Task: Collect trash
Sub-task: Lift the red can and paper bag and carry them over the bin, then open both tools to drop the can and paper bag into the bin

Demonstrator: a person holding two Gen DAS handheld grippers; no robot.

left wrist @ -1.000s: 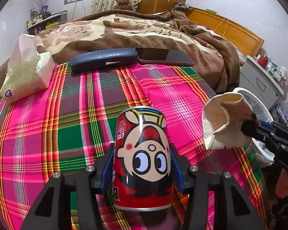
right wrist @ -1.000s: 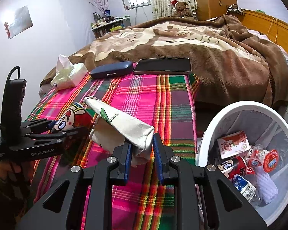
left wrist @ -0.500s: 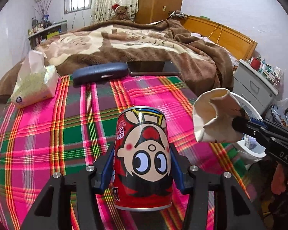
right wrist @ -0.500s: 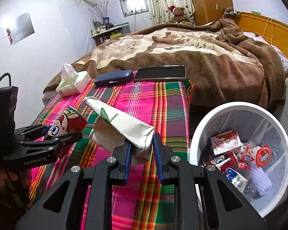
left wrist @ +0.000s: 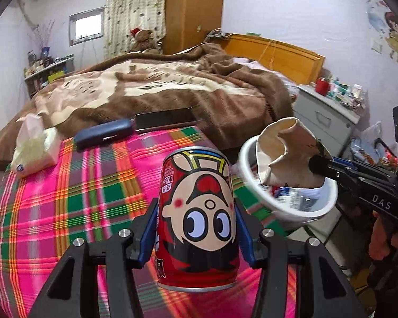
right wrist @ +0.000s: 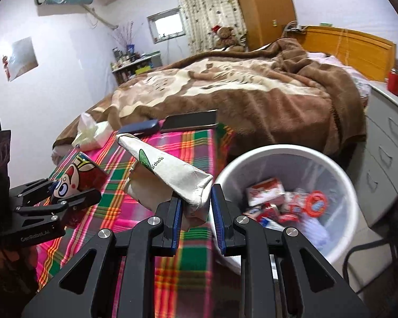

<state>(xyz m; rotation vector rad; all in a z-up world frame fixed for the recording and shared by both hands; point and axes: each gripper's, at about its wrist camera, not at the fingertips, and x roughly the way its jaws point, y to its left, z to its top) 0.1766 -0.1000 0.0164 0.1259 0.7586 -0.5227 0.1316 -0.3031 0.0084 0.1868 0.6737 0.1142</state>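
We hold two pieces of trash at once. Our left gripper [left wrist: 196, 228] clamps the red cartoon can [left wrist: 197, 220] upside down, pads on its sides at about mid-height; it is rigid and slick and, we judge, light, so a squeeze across the round body is the right hold. Our right gripper [right wrist: 196, 206] has its jaws parted a little around the crumpled paper cup [right wrist: 169, 175], which seems loose between the pads; the cup is soft, featherlight and crushes easily, best pinched at a folded edge. In the left view the cup hangs over the white bin [left wrist: 315, 212] at 3 o'clock; in the right view the bin [right wrist: 342, 177] lies at 4 o'clock, beside the plaid bedspread [right wrist: 193, 145]. Both grippers point level, toward the bed.
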